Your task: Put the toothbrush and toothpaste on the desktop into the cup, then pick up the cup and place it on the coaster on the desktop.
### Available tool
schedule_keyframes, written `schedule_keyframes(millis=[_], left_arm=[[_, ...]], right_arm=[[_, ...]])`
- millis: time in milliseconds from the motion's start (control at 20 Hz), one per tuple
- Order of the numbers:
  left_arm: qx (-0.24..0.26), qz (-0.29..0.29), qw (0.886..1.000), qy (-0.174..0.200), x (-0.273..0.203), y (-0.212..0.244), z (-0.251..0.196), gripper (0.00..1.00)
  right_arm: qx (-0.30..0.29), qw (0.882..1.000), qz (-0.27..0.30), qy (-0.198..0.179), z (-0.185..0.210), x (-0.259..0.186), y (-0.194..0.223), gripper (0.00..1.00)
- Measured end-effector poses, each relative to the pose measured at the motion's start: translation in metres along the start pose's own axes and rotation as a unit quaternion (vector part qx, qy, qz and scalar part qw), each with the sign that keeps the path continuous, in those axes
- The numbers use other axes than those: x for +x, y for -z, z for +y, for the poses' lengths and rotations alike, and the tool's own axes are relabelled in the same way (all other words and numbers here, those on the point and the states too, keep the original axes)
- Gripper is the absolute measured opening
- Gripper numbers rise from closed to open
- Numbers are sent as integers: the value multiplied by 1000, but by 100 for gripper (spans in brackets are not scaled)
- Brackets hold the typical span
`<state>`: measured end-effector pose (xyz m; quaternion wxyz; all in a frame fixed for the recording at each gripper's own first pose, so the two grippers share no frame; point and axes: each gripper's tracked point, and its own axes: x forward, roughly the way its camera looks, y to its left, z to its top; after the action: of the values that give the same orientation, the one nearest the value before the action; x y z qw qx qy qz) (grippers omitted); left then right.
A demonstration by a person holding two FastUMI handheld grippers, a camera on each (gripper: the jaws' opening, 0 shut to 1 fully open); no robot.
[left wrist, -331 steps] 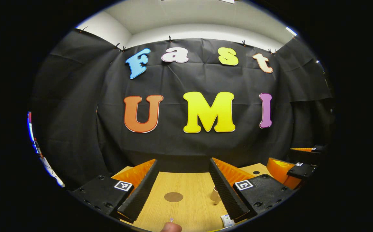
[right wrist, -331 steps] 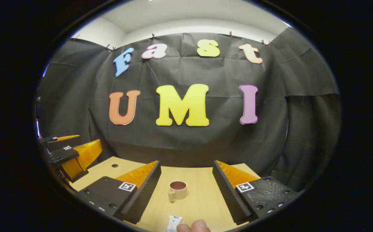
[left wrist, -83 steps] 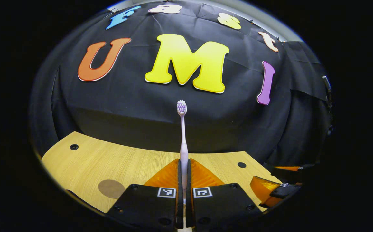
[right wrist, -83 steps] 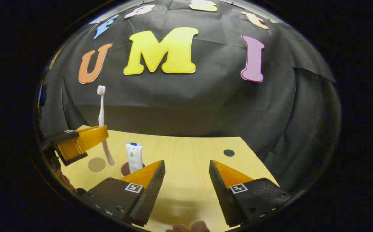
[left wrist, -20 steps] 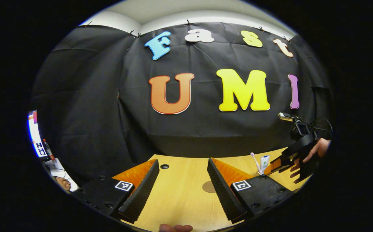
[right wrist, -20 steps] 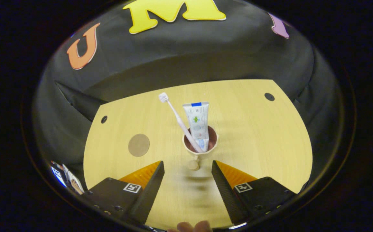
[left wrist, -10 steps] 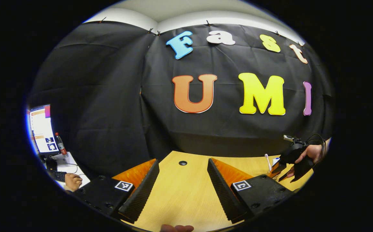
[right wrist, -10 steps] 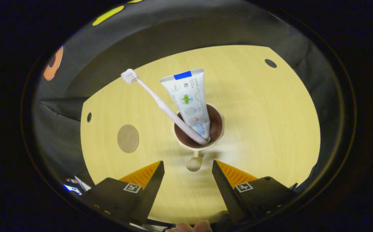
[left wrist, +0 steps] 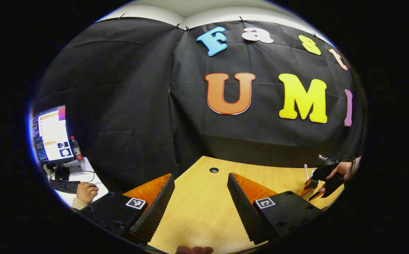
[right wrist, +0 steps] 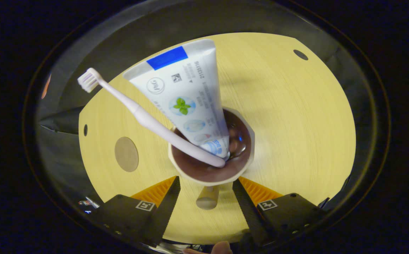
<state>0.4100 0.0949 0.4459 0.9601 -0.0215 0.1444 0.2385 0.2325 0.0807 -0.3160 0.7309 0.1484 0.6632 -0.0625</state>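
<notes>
Fingers (right wrist: 162, 206) spread, we are straddling the stiff handle (right wrist: 208, 197) of the cup (right wrist: 209, 176) (top-heavy with toothbrush (right wrist: 137, 114) and toothpaste (right wrist: 186, 102)).

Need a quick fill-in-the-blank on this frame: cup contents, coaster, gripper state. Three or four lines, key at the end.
1. The white toothpaste tube and the pale pink toothbrush both stand inside the beige ____ with the brown inside.
2. The round brown coaster on the wooden desktop has ____ on it.
3. The right gripper has its jaws ____, either side of the handle.
4. The left gripper holds ____.

Missing words: cup; nothing; open; nothing
</notes>
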Motion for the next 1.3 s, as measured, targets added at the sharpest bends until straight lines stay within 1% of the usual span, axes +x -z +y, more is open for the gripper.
schedule_keyframes(millis=[150,200,400,450,500,600,700,750,850,900,1050,1150,1300], left_arm=[[1,6,1000,-7,1,3,6,96],[1,8,1000,-9,2,4,7,96],[-2,16,1000,-8,1,8,9,96],[-2,17,1000,-8,1,7,9,96],[-1,17,1000,-6,0,8,8,96],[1,17,1000,-4,0,7,8,96],[6,16,1000,-3,0,7,8,96],[8,17,1000,-3,0,7,8,96],[9,18,1000,0,0,8,8,96],[9,19,1000,0,0,8,7,96],[6,24,1000,1,1,11,7,96],[7,26,1000,3,0,11,7,96],[8,26,1000,5,0,12,6,96]], right_arm=[[0,1000,8,8,-1,6,-1,88],[2,1000,12,9,-1,9,0,82],[0,1000,20,12,0,14,2,71],[1,1000,19,13,-1,14,1,74],[3,1000,18,13,-1,14,0,64],[5,1000,17,14,-1,14,-1,59],[6,1000,16,16,-3,15,0,58],[7,1000,16,16,-3,15,-1,53],[3,1000,15,16,-4,16,-1,50],[0,1000,16,16,-5,16,0,43],[-2,1000,13,18,-6,17,-2,41],[-5,999,7,31,-10,17,-3,34],[-2,1000,4,24,-8,18,-3,33]])
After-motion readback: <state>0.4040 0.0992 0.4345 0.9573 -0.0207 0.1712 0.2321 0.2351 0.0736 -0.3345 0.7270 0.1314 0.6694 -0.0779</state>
